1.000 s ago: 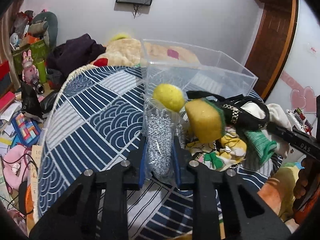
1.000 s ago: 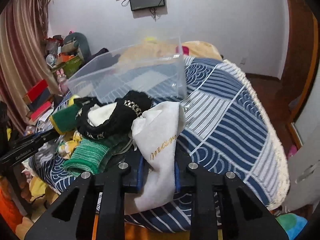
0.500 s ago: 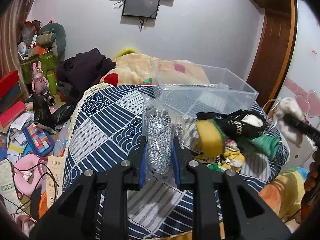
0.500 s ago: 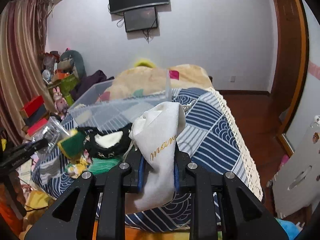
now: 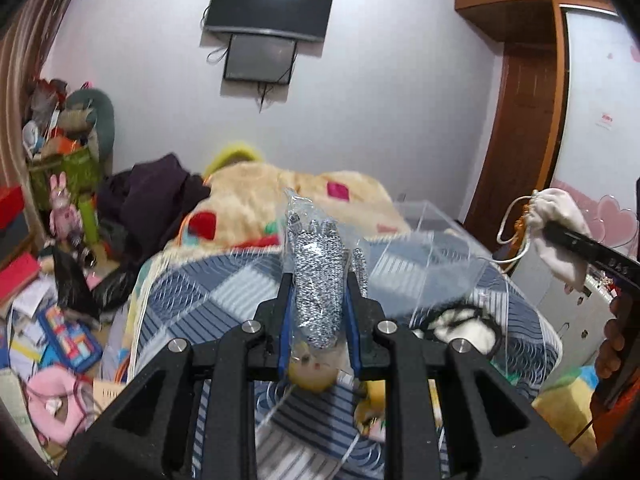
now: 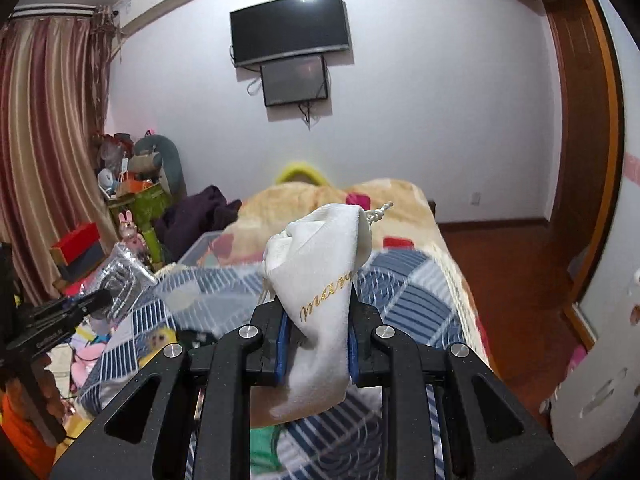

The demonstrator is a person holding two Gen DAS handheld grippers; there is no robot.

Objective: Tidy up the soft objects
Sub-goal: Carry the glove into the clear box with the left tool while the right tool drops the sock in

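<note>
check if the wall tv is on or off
Appears off: the wall tv shows a dark screen with only a small glare spot, and so does the smaller screen below it.

Blue patterned bed (image 5: 208,300); clear plastic bin (image 5: 432,264), black-and-white garment (image 5: 460,324) on it

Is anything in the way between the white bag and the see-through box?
Nothing visible blocks it. The right gripper holds the white pouch up in the air, and the clear bin sits open-topped on the bed with only air between them. Motion blur hides the bin's inside.
</note>
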